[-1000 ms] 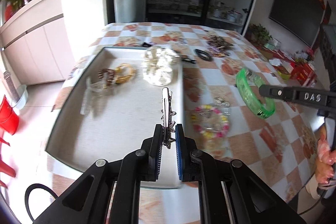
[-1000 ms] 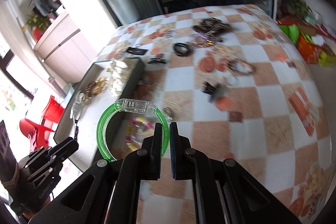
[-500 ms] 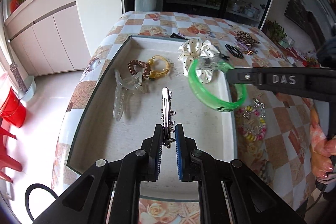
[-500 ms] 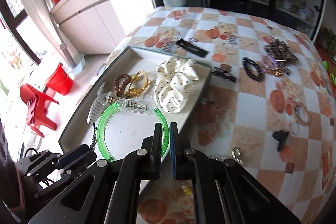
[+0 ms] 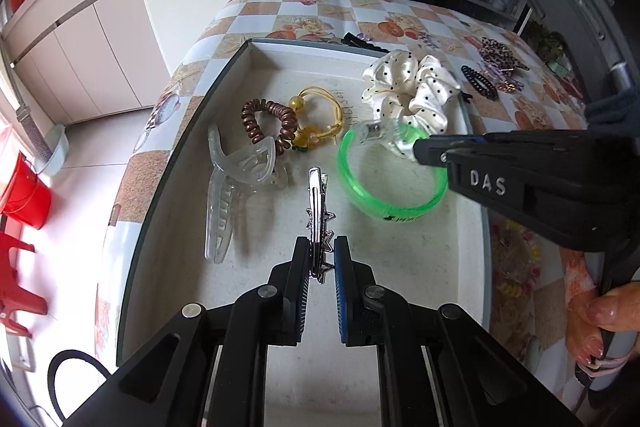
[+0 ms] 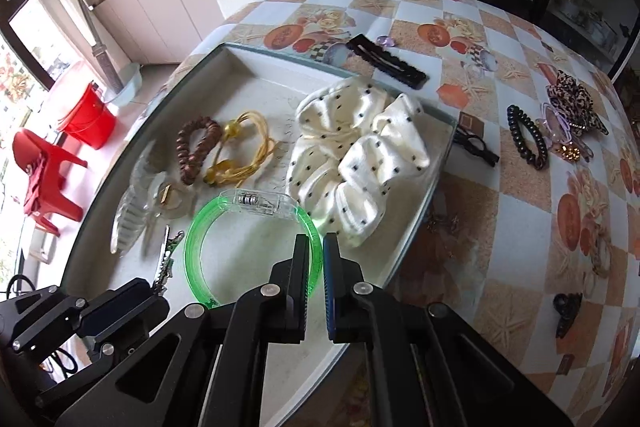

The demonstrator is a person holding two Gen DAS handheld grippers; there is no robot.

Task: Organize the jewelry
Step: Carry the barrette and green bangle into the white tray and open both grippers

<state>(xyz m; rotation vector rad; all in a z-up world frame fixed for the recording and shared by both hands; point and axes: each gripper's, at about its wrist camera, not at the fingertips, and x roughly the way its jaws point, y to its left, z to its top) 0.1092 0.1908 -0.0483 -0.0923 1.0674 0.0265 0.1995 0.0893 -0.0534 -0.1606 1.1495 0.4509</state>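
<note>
My left gripper (image 5: 322, 259) is shut on a silver hair clip (image 5: 317, 203) with star shapes, held over the white tray (image 5: 224, 75). My right gripper (image 6: 317, 255) is shut on a green translucent bangle (image 6: 196, 247), which hangs low over the tray's middle. In the left wrist view the bangle (image 5: 352, 187) sits just right of the clip, with the right gripper's black body (image 5: 520, 183) reaching in from the right. In the right wrist view the left gripper (image 6: 120, 311) shows at lower left with the clip (image 6: 166, 259).
In the tray lie a clear claw clip (image 5: 236, 179), a brown coil tie (image 5: 264, 123), a yellow tie (image 5: 320, 123) and a white dotted scrunchie (image 6: 352, 155). On the checked tablecloth to the right are black clips (image 6: 386, 61), a black coil (image 6: 524, 137) and a leopard scrunchie (image 6: 572, 99).
Both grippers have moved in over the tray and lower. The green bangle came from the right, off the tablecloth, to above the tray beside the clip.
</note>
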